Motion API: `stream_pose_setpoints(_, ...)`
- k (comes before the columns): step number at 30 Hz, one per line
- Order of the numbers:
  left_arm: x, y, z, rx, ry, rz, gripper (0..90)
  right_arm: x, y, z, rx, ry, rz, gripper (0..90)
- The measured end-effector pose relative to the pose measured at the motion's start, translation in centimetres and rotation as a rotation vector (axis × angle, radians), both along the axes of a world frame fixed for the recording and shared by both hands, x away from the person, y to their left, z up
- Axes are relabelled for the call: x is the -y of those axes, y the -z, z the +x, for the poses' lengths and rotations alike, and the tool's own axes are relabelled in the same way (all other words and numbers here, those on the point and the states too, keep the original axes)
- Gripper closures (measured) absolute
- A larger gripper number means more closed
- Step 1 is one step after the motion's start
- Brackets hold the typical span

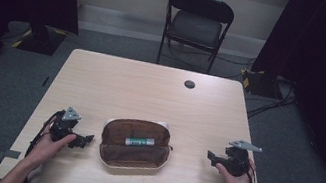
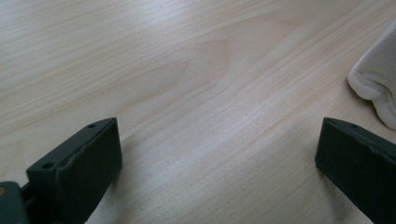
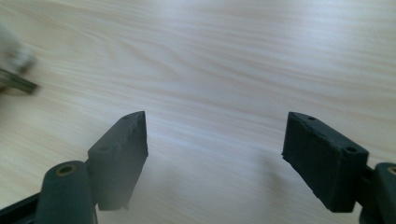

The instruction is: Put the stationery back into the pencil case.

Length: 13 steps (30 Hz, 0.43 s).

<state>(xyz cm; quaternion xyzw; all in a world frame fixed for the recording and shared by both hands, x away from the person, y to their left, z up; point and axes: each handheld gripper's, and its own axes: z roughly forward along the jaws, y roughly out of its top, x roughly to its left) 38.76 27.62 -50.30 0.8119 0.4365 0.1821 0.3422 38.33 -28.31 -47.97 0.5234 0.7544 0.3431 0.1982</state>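
Observation:
An open brown pouch (image 1: 135, 143) with a cream outer shell lies near the table's front edge, unzipped and spread flat. Inside it lies a green-and-white tube (image 1: 139, 141). My left gripper (image 1: 87, 139) rests on the table just left of the pouch, open, with bare wood between its jaws; a cream corner of the pouch (image 2: 373, 79) shows at the right of the left gripper view. My right gripper (image 1: 210, 156) sits to the pouch's right, open and holding nothing; the pouch's zipper end (image 3: 16, 77) shows blurred at the left of the right gripper view.
The light wooden table (image 1: 150, 94) has a dark round cable hole (image 1: 189, 84) near its far edge. A black folding chair (image 1: 196, 24) stands beyond the table. Cables and dark curtains lie on both sides of the grey floor.

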Motion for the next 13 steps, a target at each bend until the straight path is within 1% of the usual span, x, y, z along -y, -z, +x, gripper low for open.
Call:
stream_pose_setpoints(1, 0.0, 0.0, 0.0, 0.0, 0.002, 0.004, 0.0, 0.4, 0.4, 0.2, -0.007, 0.021, -0.025, 20.2)
stream_pose_setpoints(2, 0.0, 0.0, 0.0, -0.001, 0.001, 0.004, 0.0, 0.4, 0.4, 0.2, -0.007, 0.021, -0.025, 20.2)
stream_pose_setpoints(3, 0.0, 0.0, 0.0, 0.0, 0.002, 0.004, 0.0, 0.8, 0.9, 0.5, -0.032, 0.058, -0.053, 20.3)
stream_pose_setpoints(4, 0.0, 0.0, 0.0, 0.0, 0.002, 0.004, 0.0, 0.8, 0.9, 0.5, -0.032, 0.058, -0.053, 20.3)
stream_pose_setpoints(5, 0.0, 0.0, 0.0, 0.0, 0.001, 0.004, 0.0, 0.8, 1.1, 0.5, -0.043, 0.066, -0.062, 19.4)
stream_pose_setpoints(6, 0.0, 0.0, 0.0, -0.001, 0.002, 0.006, 0.0, 0.7, 1.3, 0.5, -0.031, 0.076, -0.087, 18.4)
stream_pose_setpoints(9, 0.0, 0.0, -0.1, 0.002, 0.0, 0.004, 0.1, 0.5, 1.4, 0.5, -0.023, 0.089, -0.083, 17.5)
stream_pose_setpoints(10, 0.0, 0.0, -0.1, 0.001, 0.0, 0.005, 0.1, 0.5, 1.5, 0.4, -0.01, 0.089, -0.081, 17.0)
stream_pose_setpoints(11, 0.0, 0.0, -0.1, 0.001, 0.001, 0.005, 0.1, 0.5, 1.8, 0.3, 0.02, 0.092, -0.074, 16.1)
stream_pose_setpoints(12, 0.0, 0.0, -0.1, 0.001, 0.002, 0.004, 0.1, 0.5, 1.9, 0.2, 0.039, 0.09, -0.07, 16.1)
stream_pose_setpoints(13, -0.1, 0.0, -0.1, 0.001, 0.002, 0.004, 0.1, 0.5, 2.0, 0.1, 0.045, 0.084, -0.066, 16.1)
